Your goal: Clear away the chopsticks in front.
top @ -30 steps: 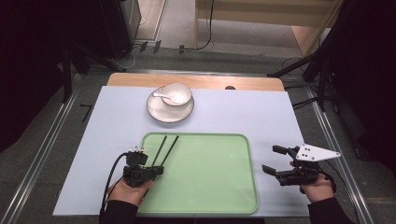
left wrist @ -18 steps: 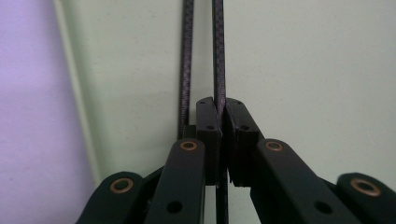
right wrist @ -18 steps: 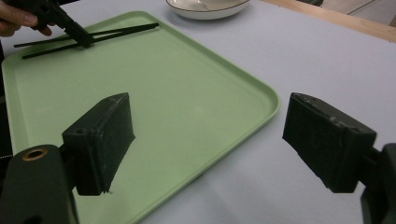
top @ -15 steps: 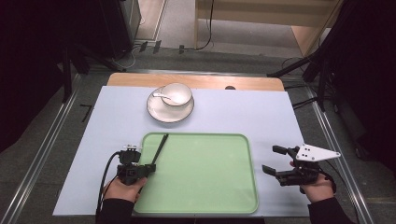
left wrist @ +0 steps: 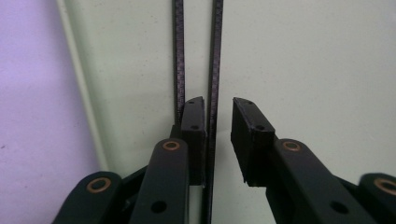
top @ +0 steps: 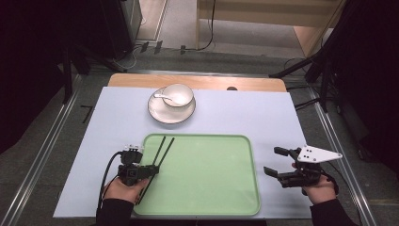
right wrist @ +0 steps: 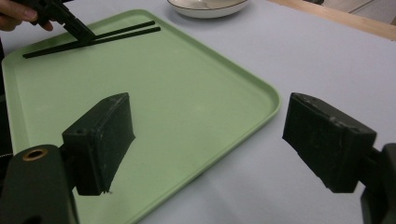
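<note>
On the pale lilac table, both claws released, dark room around.

Two black chopsticks lie flat (nearly parallel) along the green tray's left side.

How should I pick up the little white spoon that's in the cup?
Probably by its handle. The spoon rests with its bowl inside the cup, while the handle slants up over the cup's left rim above the saucer. That raised, bare end is the only free part. A hand-held gripper could come from above on the left, jaws across the handle, then lift up and out.
</note>
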`<state>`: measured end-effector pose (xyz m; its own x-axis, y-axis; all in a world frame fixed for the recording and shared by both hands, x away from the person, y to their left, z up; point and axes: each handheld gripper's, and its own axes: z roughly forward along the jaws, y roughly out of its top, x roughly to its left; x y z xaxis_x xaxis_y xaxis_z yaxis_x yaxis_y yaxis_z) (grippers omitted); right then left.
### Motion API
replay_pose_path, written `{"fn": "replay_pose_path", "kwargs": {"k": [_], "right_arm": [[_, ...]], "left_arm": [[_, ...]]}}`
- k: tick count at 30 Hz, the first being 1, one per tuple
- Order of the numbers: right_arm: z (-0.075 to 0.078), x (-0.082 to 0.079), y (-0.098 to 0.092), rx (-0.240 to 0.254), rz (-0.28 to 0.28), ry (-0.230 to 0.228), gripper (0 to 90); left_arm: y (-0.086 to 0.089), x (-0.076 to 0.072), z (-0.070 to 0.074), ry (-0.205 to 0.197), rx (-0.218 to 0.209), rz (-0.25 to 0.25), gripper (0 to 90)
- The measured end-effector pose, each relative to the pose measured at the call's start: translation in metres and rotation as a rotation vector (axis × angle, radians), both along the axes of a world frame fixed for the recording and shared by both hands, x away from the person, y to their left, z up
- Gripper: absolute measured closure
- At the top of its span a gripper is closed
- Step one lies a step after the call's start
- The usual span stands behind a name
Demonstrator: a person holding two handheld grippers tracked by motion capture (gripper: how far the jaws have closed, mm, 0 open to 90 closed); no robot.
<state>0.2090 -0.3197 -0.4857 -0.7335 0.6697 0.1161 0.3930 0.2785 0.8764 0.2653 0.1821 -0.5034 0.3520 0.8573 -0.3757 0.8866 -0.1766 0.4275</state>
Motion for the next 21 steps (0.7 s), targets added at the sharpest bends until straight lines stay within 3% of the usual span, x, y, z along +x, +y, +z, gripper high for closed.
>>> {"fn": "replay_pose_path", "kwargs": {"k": [3, 10, 12, 13, 14, 21], "right_arm": [[0.000, 0.000, 0.000, -0.002, 0.001, 0.001, 16.7], [-0.001, 0.000, 0.001, -0.008, 0.009, 0.001, 16.7], [-0.001, 0.000, 0.001, -0.006, 0.007, 0.003, 16.7], [-0.001, 0.000, 0.001, -0.006, 0.007, 0.003, 16.7], [-0.001, 0.001, 0.000, -0.005, 0.005, 0.003, 16.7], [0.000, 0.000, 0.002, -0.002, 0.013, 0.001, 16.6]], "left_arm": [[0.002, 0.002, 0.001, 0.019, -0.024, -0.002, 68.5], [0.009, 0.007, 0.015, -0.014, -0.077, -0.057, 57.6], [0.013, 0.010, 0.021, -0.042, -0.080, -0.110, 50.4], [0.013, 0.010, 0.021, -0.042, -0.080, -0.110, 47.1], [0.019, 0.012, 0.023, -0.041, -0.070, -0.153, 42.4], [0.036, 0.015, 0.031, -0.113, -0.067, -0.203, 36.6]]}}
